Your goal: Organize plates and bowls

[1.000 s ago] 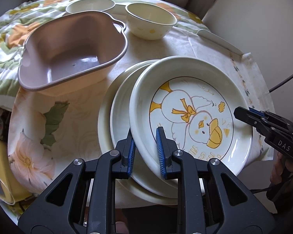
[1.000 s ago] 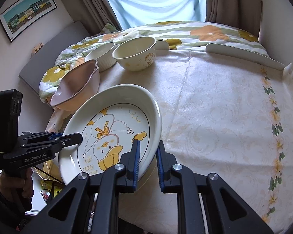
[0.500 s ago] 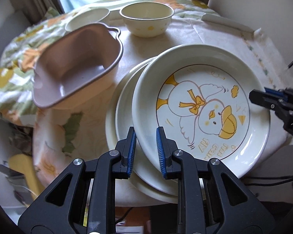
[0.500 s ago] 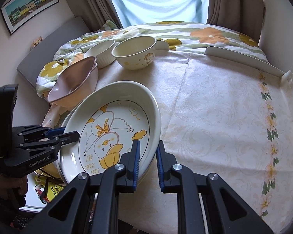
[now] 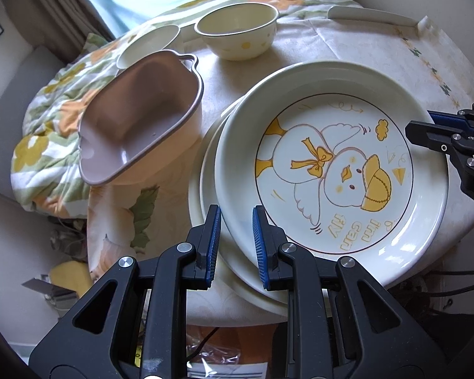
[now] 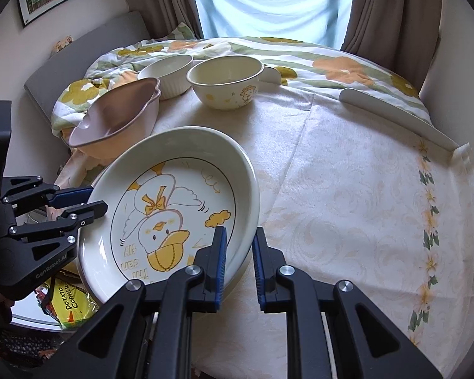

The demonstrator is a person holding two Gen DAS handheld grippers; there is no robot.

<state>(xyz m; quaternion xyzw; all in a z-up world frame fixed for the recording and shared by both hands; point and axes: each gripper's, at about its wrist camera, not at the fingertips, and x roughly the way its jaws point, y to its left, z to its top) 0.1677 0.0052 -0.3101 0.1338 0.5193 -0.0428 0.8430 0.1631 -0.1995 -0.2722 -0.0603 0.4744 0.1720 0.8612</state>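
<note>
Left claw [image 5: 236,246] clamps duck plate [image 5: 331,170] near rim; right claw [image 6: 239,263] clamps opposite rim.

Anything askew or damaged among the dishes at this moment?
No damage or spills show. The pink bowl sits tilted at the table's left edge, leaning on the floral quilt. The duck plate, gripped at opposite rims, sits off-centre over the plates below.

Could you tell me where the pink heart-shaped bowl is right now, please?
The pink heart-shaped bowl sits on the tablecloth left of the duck plate in both wrist views, with the small white ribbed bowl just behind it.
</note>
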